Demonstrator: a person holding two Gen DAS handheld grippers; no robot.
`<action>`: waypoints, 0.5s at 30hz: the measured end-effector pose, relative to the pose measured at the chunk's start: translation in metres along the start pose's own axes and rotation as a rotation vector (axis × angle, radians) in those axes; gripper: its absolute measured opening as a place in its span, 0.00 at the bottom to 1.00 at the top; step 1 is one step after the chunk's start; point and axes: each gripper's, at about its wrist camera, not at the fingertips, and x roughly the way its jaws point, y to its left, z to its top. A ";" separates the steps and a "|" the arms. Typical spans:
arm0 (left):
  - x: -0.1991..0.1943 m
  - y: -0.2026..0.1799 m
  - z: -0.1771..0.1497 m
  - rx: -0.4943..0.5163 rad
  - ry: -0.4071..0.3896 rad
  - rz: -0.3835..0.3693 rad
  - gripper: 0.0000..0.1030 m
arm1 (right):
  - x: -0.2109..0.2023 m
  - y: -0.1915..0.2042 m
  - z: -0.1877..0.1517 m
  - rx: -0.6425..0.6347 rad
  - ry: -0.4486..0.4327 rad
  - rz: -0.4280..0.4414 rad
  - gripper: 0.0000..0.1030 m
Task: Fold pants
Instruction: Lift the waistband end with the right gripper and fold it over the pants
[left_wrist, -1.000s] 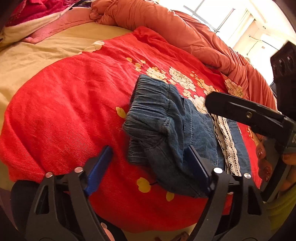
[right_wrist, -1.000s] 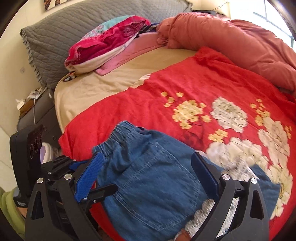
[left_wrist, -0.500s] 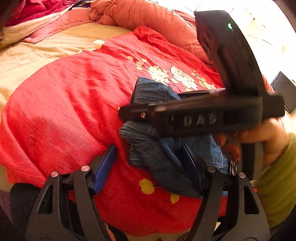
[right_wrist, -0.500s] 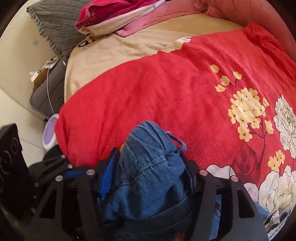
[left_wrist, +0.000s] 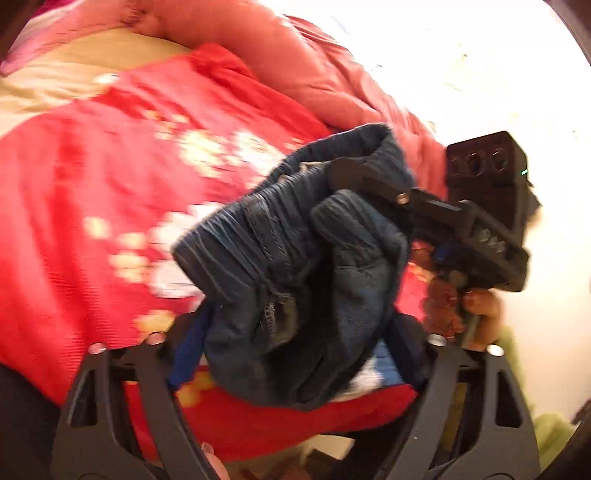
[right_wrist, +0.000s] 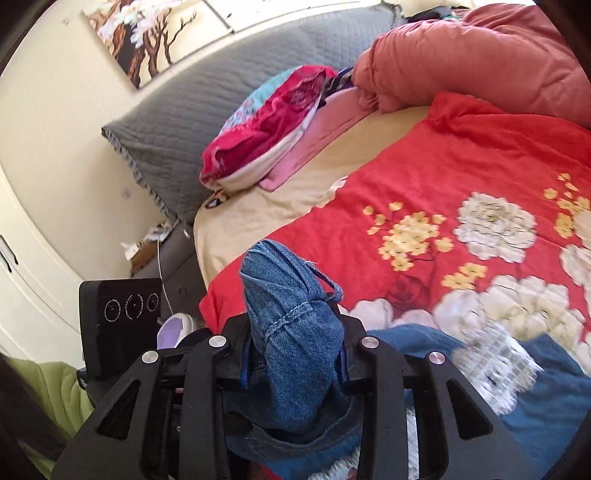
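The pants are blue denim with an elastic waistband and white lace trim. In the left wrist view they (left_wrist: 295, 266) hang bunched and lifted above the red bedspread. My left gripper (left_wrist: 295, 343) has its fingers wide apart with denim bulging between them. My right gripper (right_wrist: 293, 354) is shut on the waistband part of the pants (right_wrist: 291, 314); it also shows in the left wrist view (left_wrist: 369, 181), clamped on the waistband from the right. The lace-trimmed leg part (right_wrist: 498, 365) lies on the bed.
The red flowered bedspread (right_wrist: 461, 177) covers the bed over a beige sheet (right_wrist: 280, 206). An orange duvet (right_wrist: 480, 55), a pink and red pillow (right_wrist: 269, 122) and a grey headboard cushion (right_wrist: 192, 107) lie at the back. A nightstand (right_wrist: 159, 254) stands left of the bed.
My right gripper closed on the waistband and lifted it off the bed. The pants rose and bunched up in front of my left gripper, which moved in under them.
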 end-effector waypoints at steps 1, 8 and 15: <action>0.004 -0.007 0.001 0.007 0.009 -0.015 0.59 | -0.008 -0.004 -0.002 0.009 -0.016 -0.003 0.30; 0.033 -0.053 0.002 0.086 0.043 -0.027 0.57 | -0.059 -0.039 -0.022 0.062 -0.102 -0.019 0.35; 0.064 -0.087 -0.010 0.158 0.130 -0.154 0.65 | -0.103 -0.063 -0.051 0.139 -0.213 -0.025 0.70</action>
